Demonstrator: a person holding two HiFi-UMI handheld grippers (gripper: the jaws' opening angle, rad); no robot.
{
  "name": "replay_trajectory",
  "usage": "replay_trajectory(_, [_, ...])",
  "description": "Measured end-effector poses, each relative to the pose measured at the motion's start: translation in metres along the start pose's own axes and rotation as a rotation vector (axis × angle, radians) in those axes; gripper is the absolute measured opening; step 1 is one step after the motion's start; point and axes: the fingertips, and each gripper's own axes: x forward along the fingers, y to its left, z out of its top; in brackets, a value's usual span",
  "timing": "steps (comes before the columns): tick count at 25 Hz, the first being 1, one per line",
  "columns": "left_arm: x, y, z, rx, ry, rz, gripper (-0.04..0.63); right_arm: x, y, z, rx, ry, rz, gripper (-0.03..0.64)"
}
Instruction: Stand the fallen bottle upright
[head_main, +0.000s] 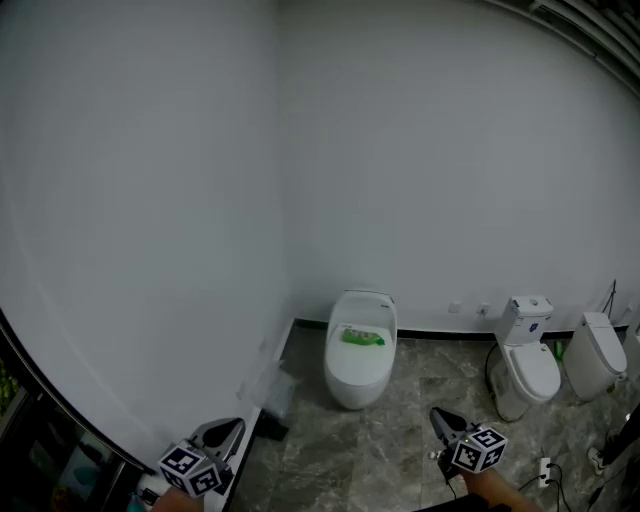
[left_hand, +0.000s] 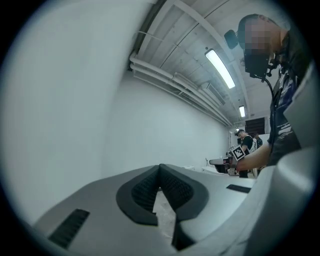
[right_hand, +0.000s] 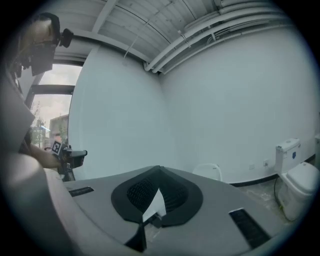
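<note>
A green bottle (head_main: 362, 338) lies on its side on the closed lid of a white toilet (head_main: 358, 378) near the room's corner. My left gripper (head_main: 232, 430) is low at the left and my right gripper (head_main: 443, 418) low at the right. Both are well short of the toilet and hold nothing. In the left gripper view the jaws (left_hand: 160, 168) meet at their tips, and the other gripper's marker cube (left_hand: 239, 152) shows far right. The right gripper view has its jaws (right_hand: 159, 170) closed too, with the toilet (right_hand: 208, 171) beyond them; the bottle is hidden there.
Two more white toilets (head_main: 527, 372) (head_main: 595, 355) stand along the back wall at the right. Clear plastic wrap (head_main: 272, 388) leans against the left wall by the floor. A power strip with cables (head_main: 546, 468) lies on the marble floor. People (left_hand: 245, 142) stand far off.
</note>
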Motion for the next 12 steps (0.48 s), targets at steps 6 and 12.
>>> replay_trajectory(6, [0.154, 0.007, 0.018, 0.064, 0.038, 0.017, 0.021, 0.055, -0.145, 0.042, -0.024, 0.0, -0.095, 0.0])
replay_trajectory(12, [0.25, 0.021, 0.031, 0.005, 0.039, 0.001, 0.021, 0.088, -0.2, 0.06, -0.001, 0.003, -0.122, 0.0])
